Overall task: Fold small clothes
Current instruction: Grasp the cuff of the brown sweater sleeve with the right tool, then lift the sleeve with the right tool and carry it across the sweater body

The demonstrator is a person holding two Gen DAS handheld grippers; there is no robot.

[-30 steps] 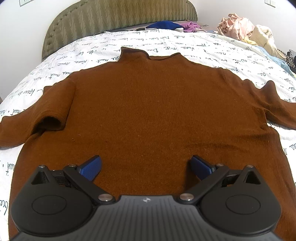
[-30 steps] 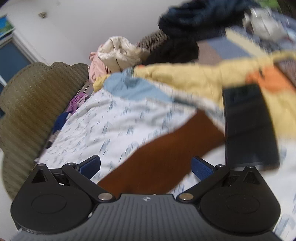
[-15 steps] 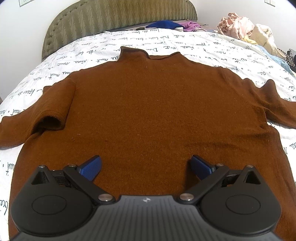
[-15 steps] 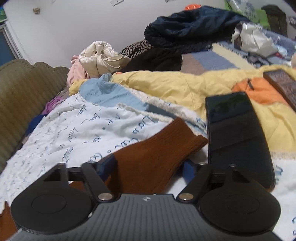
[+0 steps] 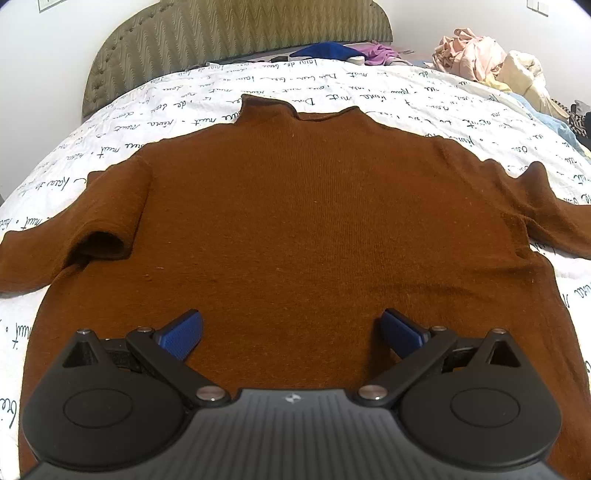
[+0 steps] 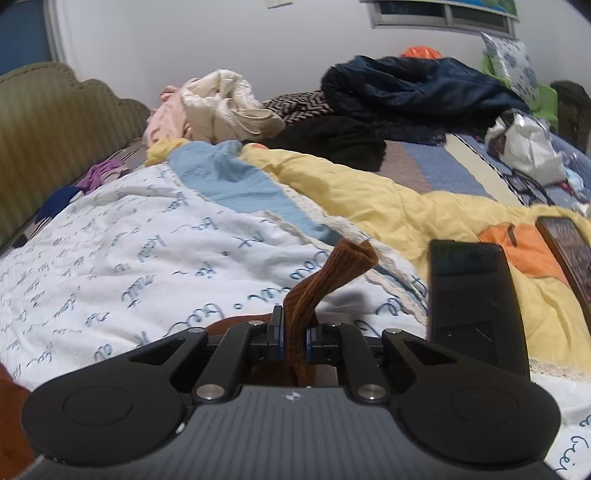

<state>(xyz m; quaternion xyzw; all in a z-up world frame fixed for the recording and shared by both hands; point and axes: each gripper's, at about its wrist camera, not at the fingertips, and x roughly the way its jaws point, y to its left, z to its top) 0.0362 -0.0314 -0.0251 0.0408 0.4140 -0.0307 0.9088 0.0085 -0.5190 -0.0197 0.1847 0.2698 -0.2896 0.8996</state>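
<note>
While right tool (image 6: 294,341) pinches sweater (image 5: 314,229) sleeve, hem hidden, left tool (image 5: 291,332) gapes wide.

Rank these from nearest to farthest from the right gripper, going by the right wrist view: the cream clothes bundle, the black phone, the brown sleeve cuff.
1. Brown sleeve cuff: clamped in the right gripper, sticking up just past it.
2. Black phone: on the bedding to the right.
3. Cream clothes bundle: far back, near the headboard and wall.

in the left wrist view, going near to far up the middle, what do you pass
open left hand-held gripper → flat brown knit sweater → white script-printed bedsheet → crumpled blue cloth → olive padded headboard
</note>
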